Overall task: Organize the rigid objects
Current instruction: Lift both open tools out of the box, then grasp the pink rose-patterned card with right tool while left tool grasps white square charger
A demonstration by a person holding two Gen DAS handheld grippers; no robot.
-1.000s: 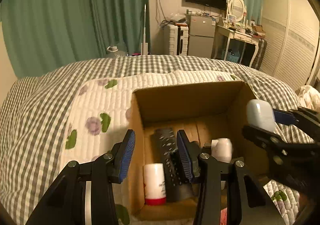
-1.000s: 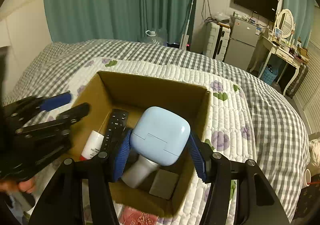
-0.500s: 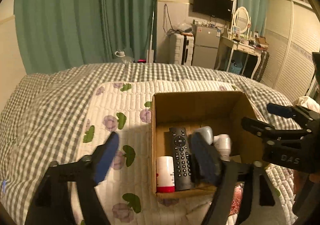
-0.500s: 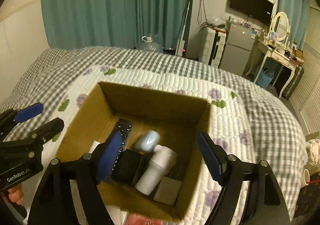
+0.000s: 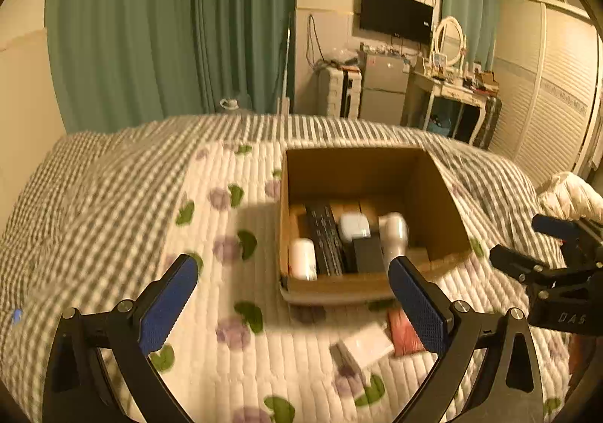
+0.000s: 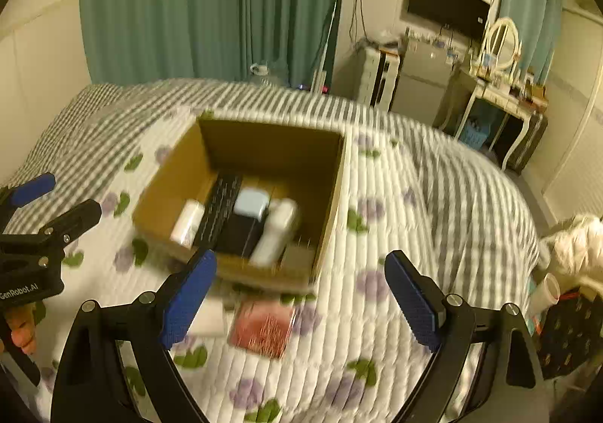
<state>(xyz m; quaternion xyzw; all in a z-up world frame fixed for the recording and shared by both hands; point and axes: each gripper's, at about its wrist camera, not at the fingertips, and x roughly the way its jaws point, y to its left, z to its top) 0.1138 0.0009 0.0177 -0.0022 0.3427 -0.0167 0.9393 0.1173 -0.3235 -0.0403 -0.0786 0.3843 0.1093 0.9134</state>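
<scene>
An open cardboard box (image 5: 361, 167) (image 6: 271, 138) sits on the bed. Inside lie a black remote (image 5: 325, 239) (image 6: 220, 204), a pale blue case (image 5: 354, 227) (image 6: 250, 201), a white bottle with a red base (image 5: 301, 259) (image 6: 187, 222), a white cylinder (image 5: 394, 232) (image 6: 277, 231) and a black block (image 5: 367, 255) (image 6: 241, 231). A red packet (image 6: 264, 327) (image 5: 402, 330) and a white box (image 5: 365, 345) (image 6: 209, 313) lie on the quilt in front of the box. My left gripper (image 5: 292, 304) and my right gripper (image 6: 301, 298) are both open, empty and held back from the box.
The bed has a white floral quilt (image 5: 233, 204) over a grey checked cover (image 5: 94, 174). Green curtains (image 5: 169, 27), a fridge (image 5: 380, 87), a vanity table (image 5: 452, 99) and a white wardrobe (image 5: 557, 84) stand beyond. White bedding (image 6: 576, 246) lies at the right.
My right gripper opened and left the pale blue case in the box. Both grippers have opened wide and pulled back and up from the box.
</scene>
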